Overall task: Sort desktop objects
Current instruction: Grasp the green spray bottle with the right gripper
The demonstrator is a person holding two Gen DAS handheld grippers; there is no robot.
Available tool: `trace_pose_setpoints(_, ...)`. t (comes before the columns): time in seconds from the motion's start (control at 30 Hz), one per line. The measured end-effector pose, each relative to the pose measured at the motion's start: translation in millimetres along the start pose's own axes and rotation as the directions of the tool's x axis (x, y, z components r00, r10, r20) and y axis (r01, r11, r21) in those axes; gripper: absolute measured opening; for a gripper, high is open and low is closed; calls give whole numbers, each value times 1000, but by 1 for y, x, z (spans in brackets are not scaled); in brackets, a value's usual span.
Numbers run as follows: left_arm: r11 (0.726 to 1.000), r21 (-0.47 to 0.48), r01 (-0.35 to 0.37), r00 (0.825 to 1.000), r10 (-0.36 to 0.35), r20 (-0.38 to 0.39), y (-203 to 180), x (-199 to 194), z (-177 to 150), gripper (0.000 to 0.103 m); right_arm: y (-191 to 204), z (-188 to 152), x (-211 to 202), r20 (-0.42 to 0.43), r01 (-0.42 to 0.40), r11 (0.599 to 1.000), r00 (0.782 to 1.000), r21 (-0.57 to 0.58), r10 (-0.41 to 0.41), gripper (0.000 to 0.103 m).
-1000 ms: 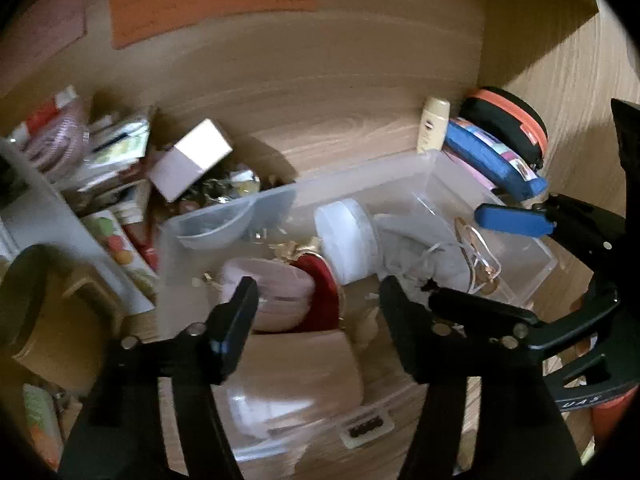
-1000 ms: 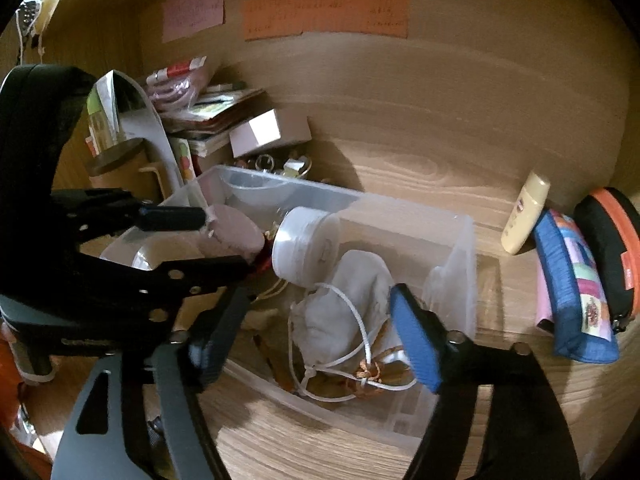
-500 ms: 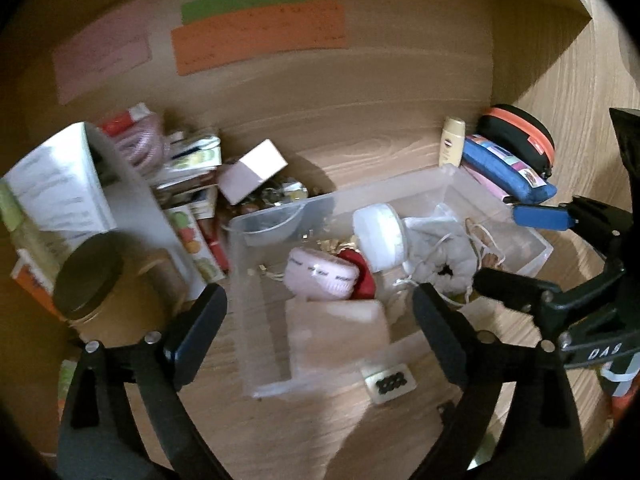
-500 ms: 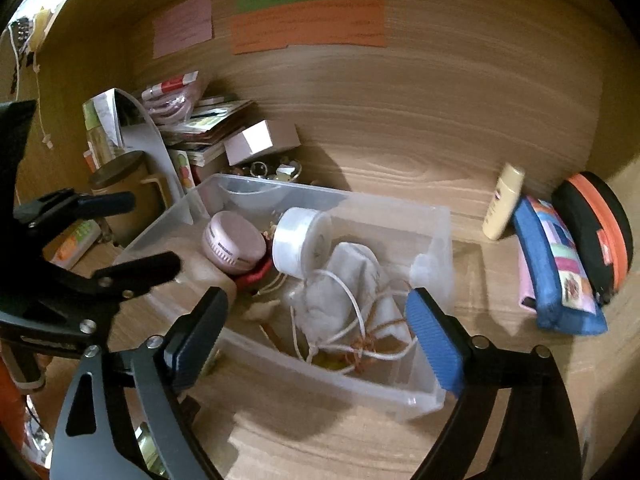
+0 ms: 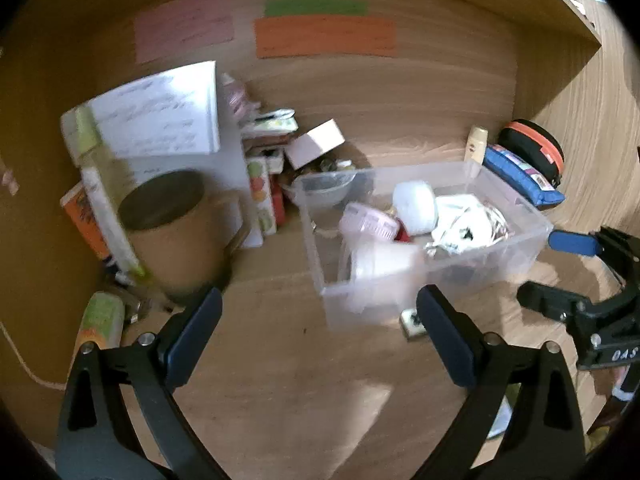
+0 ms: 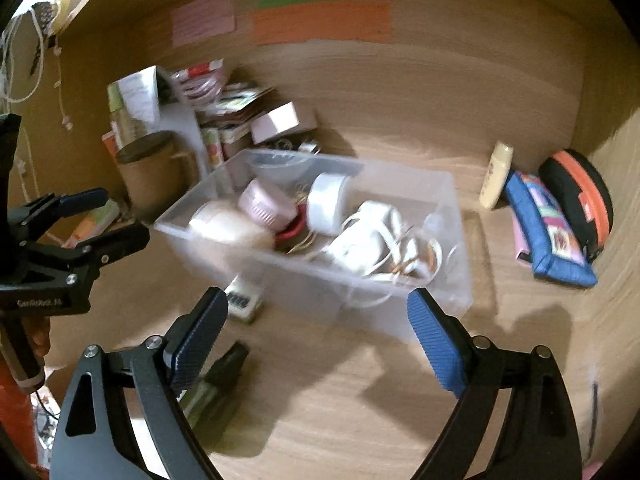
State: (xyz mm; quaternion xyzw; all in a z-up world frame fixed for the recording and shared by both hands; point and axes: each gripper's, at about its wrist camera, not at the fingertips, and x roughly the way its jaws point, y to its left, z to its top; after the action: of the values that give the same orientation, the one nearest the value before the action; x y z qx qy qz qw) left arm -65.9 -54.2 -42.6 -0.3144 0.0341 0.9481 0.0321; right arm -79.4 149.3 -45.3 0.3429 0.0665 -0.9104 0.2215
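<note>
1. Nearest my cameras, both claws hang above bare wooden tabletop [image 5: 280, 360] with nothing between their pads: the left claw [image 5: 318, 334] is spread wide and empty, and the right claw [image 6: 318, 338] is just as wide and just as empty.
2. Just past the right claw's left pad, a dark slim bottle-like thing [image 6: 212, 384] lies on the wood; blur keeps me from naming it.
3. Beyond that, a small pale rectangular block with a dark face [image 6: 242, 300] sits touching or just beside the near wall of the bin.
4. Ahead of both claws stands the clear plastic storage bin [image 6: 452, 280], its long axis running left to right across my right view, slightly skewed.
5. Inside it I see a round pink ribbed case [image 6: 266, 202], a white round tub [image 6: 328, 202] and a white drawstring pouch with tangled cords [image 6: 368, 240].
6. Loose items left to sort, as I judge it, lie right of the bin: a blue patterned zip pouch [image 6: 548, 236], a black case with an orange zip band [image 6: 576, 188] and a cream squeeze tube [image 6: 496, 174] against the back wall.
7. These sit forward and right of the right claw, the nearer one; the pouch's long axis runs near to far.
8. Far left, a brown cylindrical tin [image 5: 168, 232] and stacked packets crowd the corner.
</note>
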Motion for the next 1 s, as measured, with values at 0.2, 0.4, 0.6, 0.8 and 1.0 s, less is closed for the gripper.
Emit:
trace_pose_setpoints(0.2,1000,-28,2,1000,-3,-30,5,-6,-27,99,25,-25,2,-59,-39,999,998,-4,38,90)
trace_pose_setpoints(0.4,998,-62,3,999,-6,-42,14,-10,-44,99,46,-41,6,-107,-75,997,992,-15,73,90)
trace_pose_setpoints(0.6,996,-89,9,998,-15,-65,16,-7,-54,99,59,-55,15,-134,-64,997,989,-52,57,84)
trace_pose_setpoints(0.8,992,-121,25,995,-36,-92,15,2,-56,99,59,-64,22,-159,-80,995,985,-55,70,53)
trace_pose_setpoints(1.0,992,-119,47,992,-60,-110,3,14,-50,99,42,-65,20,-144,-84,996,986,-32,79,38)
